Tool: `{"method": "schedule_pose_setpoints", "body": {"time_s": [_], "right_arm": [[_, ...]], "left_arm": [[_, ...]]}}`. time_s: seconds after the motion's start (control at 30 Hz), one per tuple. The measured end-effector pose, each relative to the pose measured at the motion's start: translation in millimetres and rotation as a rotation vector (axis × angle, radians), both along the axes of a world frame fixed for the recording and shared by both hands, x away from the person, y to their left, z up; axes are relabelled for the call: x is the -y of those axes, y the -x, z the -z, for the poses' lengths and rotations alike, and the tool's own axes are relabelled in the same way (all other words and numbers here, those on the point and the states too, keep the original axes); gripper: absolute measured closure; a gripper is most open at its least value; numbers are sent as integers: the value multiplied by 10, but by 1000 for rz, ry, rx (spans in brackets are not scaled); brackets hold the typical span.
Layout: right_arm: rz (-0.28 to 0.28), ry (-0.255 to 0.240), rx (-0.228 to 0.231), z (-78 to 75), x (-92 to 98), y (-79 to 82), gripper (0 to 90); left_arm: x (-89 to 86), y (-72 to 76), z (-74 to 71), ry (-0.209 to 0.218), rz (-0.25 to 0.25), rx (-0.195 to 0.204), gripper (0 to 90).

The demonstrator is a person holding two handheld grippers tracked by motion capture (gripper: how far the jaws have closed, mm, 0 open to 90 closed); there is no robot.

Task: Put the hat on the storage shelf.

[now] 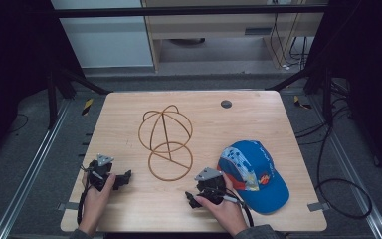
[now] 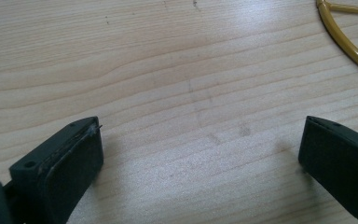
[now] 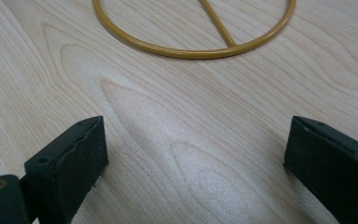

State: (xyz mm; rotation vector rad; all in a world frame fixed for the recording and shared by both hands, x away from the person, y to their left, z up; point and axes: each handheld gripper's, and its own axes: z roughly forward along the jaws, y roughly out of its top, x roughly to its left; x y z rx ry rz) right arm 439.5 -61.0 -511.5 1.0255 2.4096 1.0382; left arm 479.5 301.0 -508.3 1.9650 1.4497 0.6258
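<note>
The wire stand [image 1: 166, 142] lies on its side in the middle of the table [image 1: 129, 214], its ring base toward us and its domed cage pointing away. The cap [image 1: 252, 174] sits to its right, near but apart, brim toward the near right corner. We judge the work to be getting the cap onto the stand; neither has been picked up yet.

Our left gripper [image 1: 124, 179] rests low near the left edge, jaws wide apart with bare wood between them; the ring's curve shows at the upper right of the left gripper view [image 2: 349, 49]. Our right gripper [image 1: 191, 200] sits just beside the cap's crown, jaws also spread and empty, facing the ring [image 3: 193, 52].

Risks as we see them: the wire is thin and lies flat on the wood, so the pads could slide over it or push the stand away rather than grip it. The cage could roll once lifted. The soft cap may fold if pinched at the crown.

No containers are here; the cage is empty.
</note>
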Motion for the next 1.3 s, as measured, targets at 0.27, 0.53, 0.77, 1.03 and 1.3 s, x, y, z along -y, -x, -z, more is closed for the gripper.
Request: {"method": "schedule_pose_setpoints", "body": {"time_s": [0.27,0.53,0.77,1.03,1.3], "right_arm": [[-2,50,52,-393,77,58,91],[-7,186,0,-1016,432,-150,58],[40,244,-32,-1294,784,-351,59],[99,252,-124,-1389,1055,-542,56],[117,249,-199,-1351,1116,-677,58]], "left_arm": [[5,11,-2,-5,11,-2,0],[43,36,-6,-3,13,-8,0],[44,39,-9,-5,18,-12,0],[45,40,-8,-5,23,-11,0],[45,41,-14,-11,31,-18,0]]}}
